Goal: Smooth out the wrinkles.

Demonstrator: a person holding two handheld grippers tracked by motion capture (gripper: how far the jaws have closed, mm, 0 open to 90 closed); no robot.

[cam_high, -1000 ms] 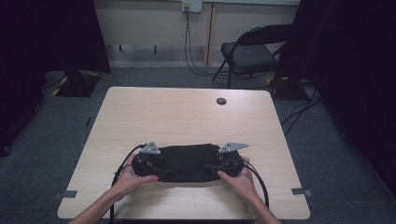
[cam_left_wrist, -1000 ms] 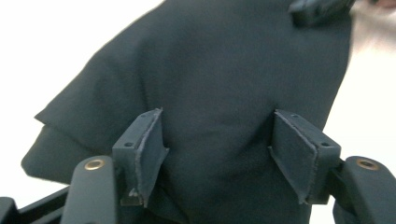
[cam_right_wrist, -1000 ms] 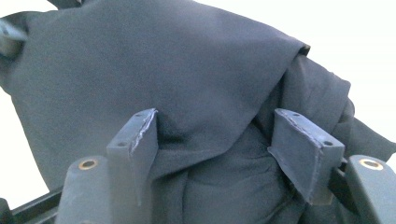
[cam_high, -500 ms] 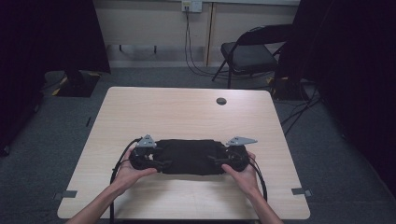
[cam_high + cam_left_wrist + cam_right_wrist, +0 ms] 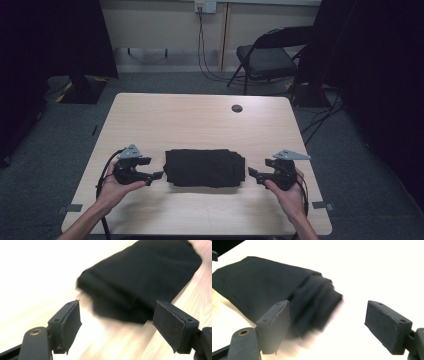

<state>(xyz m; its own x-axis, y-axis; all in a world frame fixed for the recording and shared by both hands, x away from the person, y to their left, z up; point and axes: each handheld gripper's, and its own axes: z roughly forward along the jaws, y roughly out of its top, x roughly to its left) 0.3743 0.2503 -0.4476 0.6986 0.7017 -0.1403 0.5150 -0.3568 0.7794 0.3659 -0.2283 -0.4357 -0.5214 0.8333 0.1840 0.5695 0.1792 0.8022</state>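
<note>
A folded black cloth lies flat on the light wooden table, near the front. My left gripper sits just off the cloth's left edge and my right gripper just off its right edge, each pointing inward at it. Both have just been opening their jaws and hold nothing. In the left gripper view the cloth lies beyond the open gripper, apart from the pads. The right gripper view shows the cloth ahead and to the left of the open gripper.
A round cable hole sits near the table's far edge. Behind the table stands a dark folding chair, with cables on the floor. Cables trail from both grippers toward the front edge.
Both grippers let go of the cloth's ends and drew outward, left one to the left, right one to the right. The cloth now lies flat between them.
</note>
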